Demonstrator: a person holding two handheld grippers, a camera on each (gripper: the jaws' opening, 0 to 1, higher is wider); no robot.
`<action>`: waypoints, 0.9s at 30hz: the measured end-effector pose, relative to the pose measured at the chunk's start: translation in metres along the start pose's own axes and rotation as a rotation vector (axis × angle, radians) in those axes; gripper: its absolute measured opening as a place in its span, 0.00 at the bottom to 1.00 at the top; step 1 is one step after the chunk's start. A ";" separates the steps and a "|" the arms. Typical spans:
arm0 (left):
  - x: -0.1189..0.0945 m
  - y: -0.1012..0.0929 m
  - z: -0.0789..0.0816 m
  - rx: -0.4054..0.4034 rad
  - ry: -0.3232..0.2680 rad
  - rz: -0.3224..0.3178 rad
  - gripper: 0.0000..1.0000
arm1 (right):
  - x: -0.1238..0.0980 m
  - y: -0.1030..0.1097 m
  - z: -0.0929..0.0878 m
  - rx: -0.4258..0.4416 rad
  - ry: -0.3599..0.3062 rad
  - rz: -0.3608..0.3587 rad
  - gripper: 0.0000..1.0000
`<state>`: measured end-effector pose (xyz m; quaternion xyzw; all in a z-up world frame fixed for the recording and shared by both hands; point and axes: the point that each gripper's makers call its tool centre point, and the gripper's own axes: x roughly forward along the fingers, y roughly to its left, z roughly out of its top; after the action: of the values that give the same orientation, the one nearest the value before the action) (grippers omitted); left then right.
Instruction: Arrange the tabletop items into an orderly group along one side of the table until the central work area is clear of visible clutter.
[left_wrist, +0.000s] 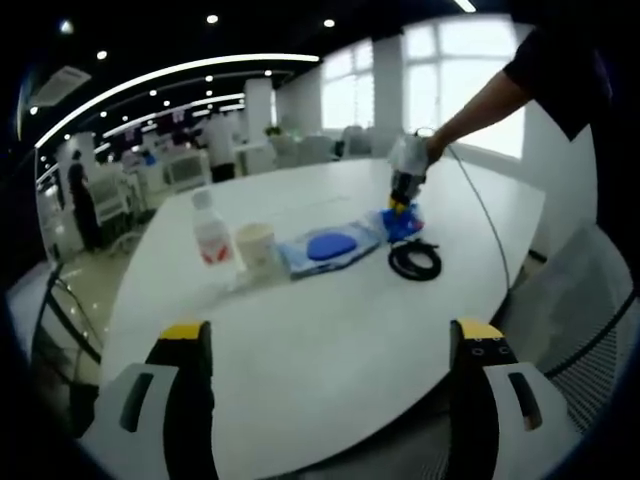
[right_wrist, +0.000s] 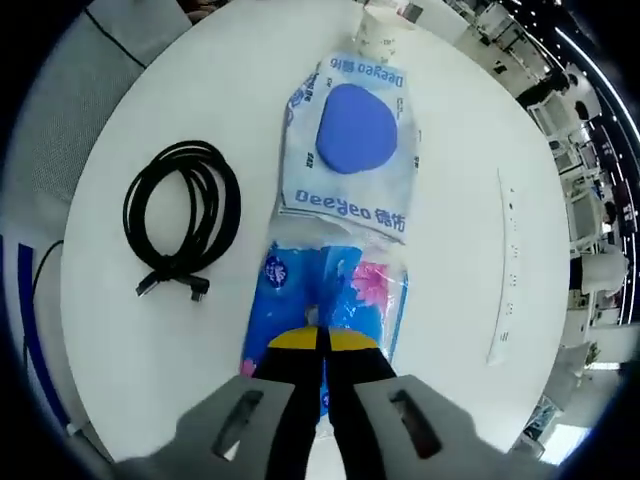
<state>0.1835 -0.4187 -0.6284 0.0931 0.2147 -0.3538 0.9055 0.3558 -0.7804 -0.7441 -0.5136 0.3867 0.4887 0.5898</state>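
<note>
Nearest the lens in the right gripper view, the right gripper (right_wrist: 322, 340) stood at bottom centre with its jaws drawn together on the near edge of a blue tissue pack (right_wrist: 325, 300); they looked pinched on the wrapper, though the actual contact was hidden. Just beyond it, overlapping its far edge, lay the wet-wipes pack (right_wrist: 352, 145), and a paper cup (right_wrist: 380, 30) stood at the top of the frame. A coiled black cable (right_wrist: 180, 228) lay to the left, apart from the packs. In the left gripper view, the left gripper (left_wrist: 335, 345) hung at the bottom, jaws wide and empty, over bare white table (left_wrist: 330, 330). A water bottle (left_wrist: 211, 232) stood left of centre beside the cup. The step in hand appeared to be taking up the tissue pack. The next move likely called for carrying it toward the bottle-and-cup row.
</note>
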 end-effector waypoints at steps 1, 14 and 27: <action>0.000 0.000 0.000 -0.001 0.000 0.000 0.96 | 0.000 0.000 0.000 0.010 0.001 0.002 0.00; 0.000 0.000 0.001 0.002 -0.006 -0.007 0.95 | -0.007 -0.007 -0.003 0.036 -0.003 -0.067 0.04; -0.001 -0.001 0.006 0.003 -0.033 -0.010 0.96 | -0.032 -0.009 0.015 0.228 -0.099 -0.156 0.28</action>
<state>0.1840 -0.4212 -0.6231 0.0876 0.1997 -0.3600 0.9071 0.3566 -0.7718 -0.7087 -0.4469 0.3690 0.4194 0.6987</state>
